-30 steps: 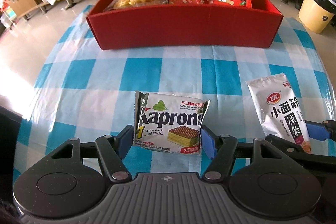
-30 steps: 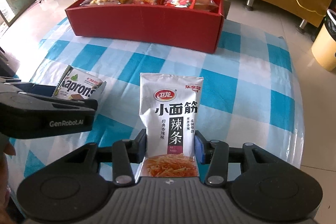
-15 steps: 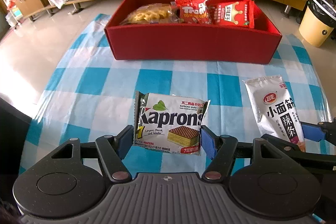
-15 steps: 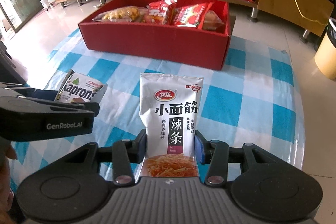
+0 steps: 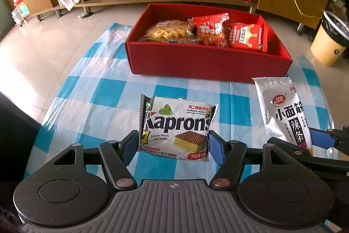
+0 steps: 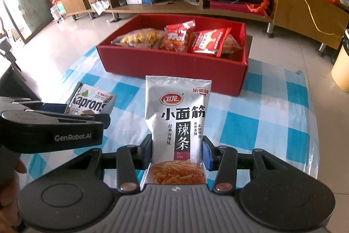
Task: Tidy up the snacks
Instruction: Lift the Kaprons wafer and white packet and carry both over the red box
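Ahead of you the checked tablecloth (image 5: 104,88) lies bare right up to the near wall of the red box (image 5: 207,62) — nothing stands on it between your grippers and that wall. The wall itself is the one barrier to pass over. Inside, the left and middle are taken: a clear bag of biscuits (image 5: 168,31), a red Troll packet (image 5: 210,31) standing upright above the rim, and a second red packet (image 5: 247,36) leaning beside it. The right end of the box shows open floor — room there. Your two grippers sit close side by side, so sideways room between them is slight. Beyond the table's right edge stands a yellow bin (image 5: 329,45).
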